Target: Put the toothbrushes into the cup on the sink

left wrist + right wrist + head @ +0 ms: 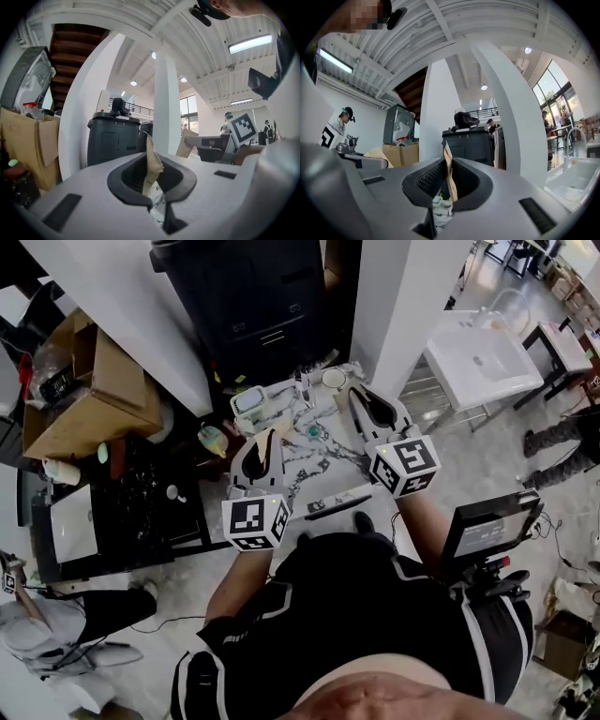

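- Head view is showing the left tongs (pixel 269 437) and the right tongs (pixel 360 396) raised over the marble-patterned table (pixel 314 460). Both are pointing away from the person and touching nothing on it.
- Left gripper view and right gripper view are both looking up toward the ceiling, so the tongs are tilting well above the work.
- Both tongs are standing only narrowly apart and carrying no toothbrush. A thin tan strip is sticking up between the jaws of the left (pixel 152 161) and of the right (pixel 449 173); whether it is stuck to a pad I cannot tell.
- What looks like a toothbrush (pixel 339 506), dark and slim, is lying on a white card (pixel 361 512) at the table's near edge, below the tongs.
- A round white vessel that I am taking for the cup (pixel 333 379) is sitting at the far edge, just beside the right tongs; a white basin (pixel 473 357) is standing well apart to the right.
- Doing the pickup well is probably meaning tipping one pair of tongs down, opening wider, and closing across the middle of the handle, not along it.
- Keeping the strip flat against its pad is likely mattering, since it could be spoiling the grip.
- Releasing should be waiting until the handle's end is inside the rim.
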A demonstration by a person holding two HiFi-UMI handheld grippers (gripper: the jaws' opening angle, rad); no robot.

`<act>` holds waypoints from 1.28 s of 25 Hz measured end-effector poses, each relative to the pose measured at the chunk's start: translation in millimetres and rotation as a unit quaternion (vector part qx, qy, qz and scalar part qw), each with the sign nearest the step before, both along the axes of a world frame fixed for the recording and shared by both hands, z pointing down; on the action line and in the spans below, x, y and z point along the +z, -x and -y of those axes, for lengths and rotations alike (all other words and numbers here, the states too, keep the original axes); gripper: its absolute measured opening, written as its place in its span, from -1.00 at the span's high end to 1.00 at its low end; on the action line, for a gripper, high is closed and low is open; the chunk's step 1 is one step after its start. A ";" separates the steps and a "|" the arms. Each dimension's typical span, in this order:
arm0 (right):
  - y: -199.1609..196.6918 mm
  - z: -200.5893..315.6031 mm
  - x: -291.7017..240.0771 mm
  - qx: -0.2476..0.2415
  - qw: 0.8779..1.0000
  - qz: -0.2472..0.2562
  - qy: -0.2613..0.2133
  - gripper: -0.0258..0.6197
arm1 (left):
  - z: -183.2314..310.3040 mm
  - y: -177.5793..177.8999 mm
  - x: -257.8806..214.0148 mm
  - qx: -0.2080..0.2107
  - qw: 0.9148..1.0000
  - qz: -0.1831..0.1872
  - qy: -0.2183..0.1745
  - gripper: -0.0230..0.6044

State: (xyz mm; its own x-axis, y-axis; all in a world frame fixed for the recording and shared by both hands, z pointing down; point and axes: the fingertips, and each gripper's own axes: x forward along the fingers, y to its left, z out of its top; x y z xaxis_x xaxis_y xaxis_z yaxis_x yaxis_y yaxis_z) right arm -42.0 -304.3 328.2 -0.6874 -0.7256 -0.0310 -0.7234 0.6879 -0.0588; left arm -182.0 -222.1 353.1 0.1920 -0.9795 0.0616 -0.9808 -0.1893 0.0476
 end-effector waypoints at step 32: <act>-34.5 141.9 43.7 -0.105 0.994 0.005 0.032 0.76 | 71.5 -90.7 23.2 -0.092 0.996 -0.015 0.013 0.83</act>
